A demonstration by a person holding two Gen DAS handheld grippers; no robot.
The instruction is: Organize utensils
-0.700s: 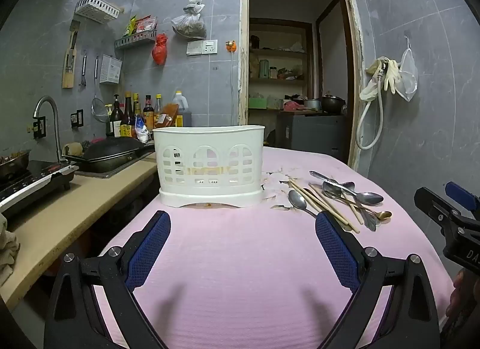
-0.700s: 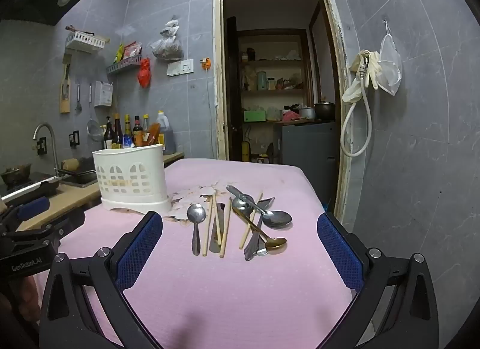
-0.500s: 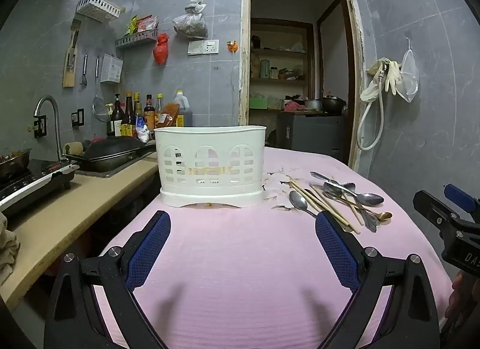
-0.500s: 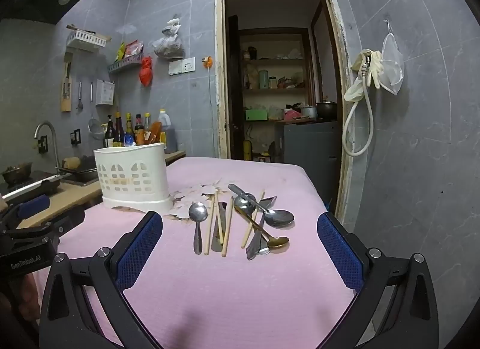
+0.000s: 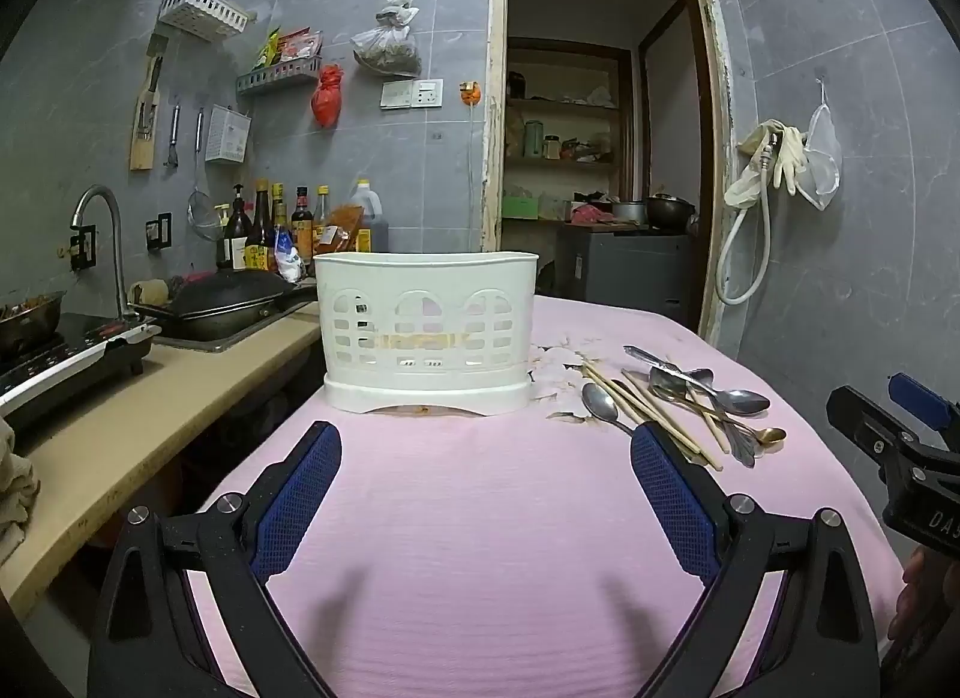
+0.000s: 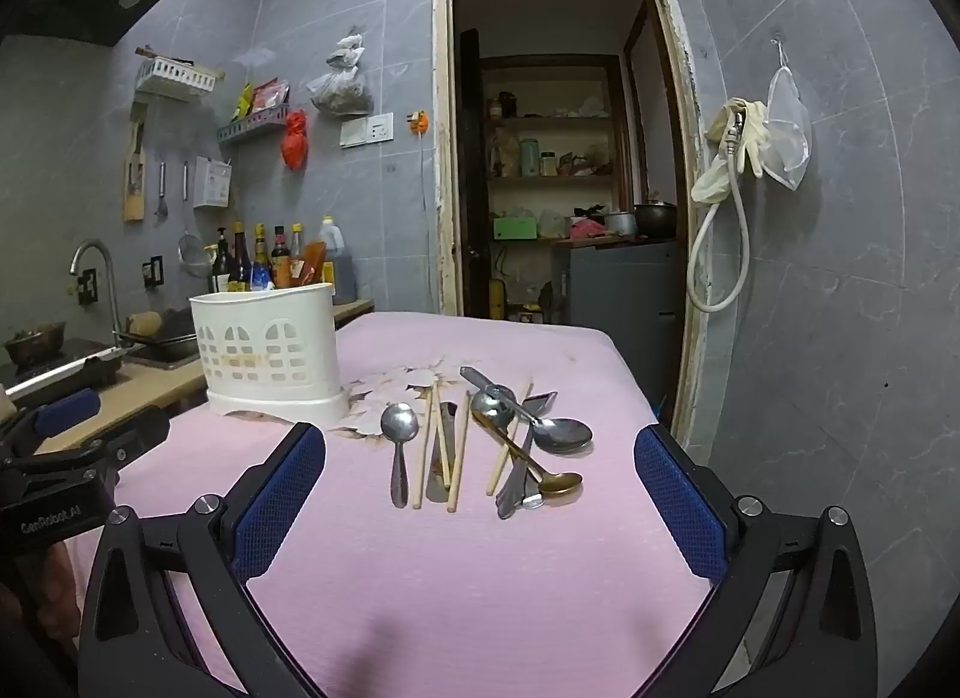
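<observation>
Both views have edged slightly upward and nothing on the table has shifted since the earlier frames. The left gripper (image 5: 483,467) hovers over the pink tablecloth (image 5: 480,518) with its blue pads spread wide and nothing between them, facing the white utensil basket (image 5: 427,329) straight ahead. The right gripper (image 6: 480,479) is likewise spread wide and empty above the cloth, pointing at the loose pile of utensils. A steel spoon (image 6: 399,446) lies leftmost, wooden chopsticks (image 6: 459,455) beside it, then a gold spoon (image 6: 540,473) crossed over other cutlery. The pile sits just right of the basket, apart from it.
</observation>
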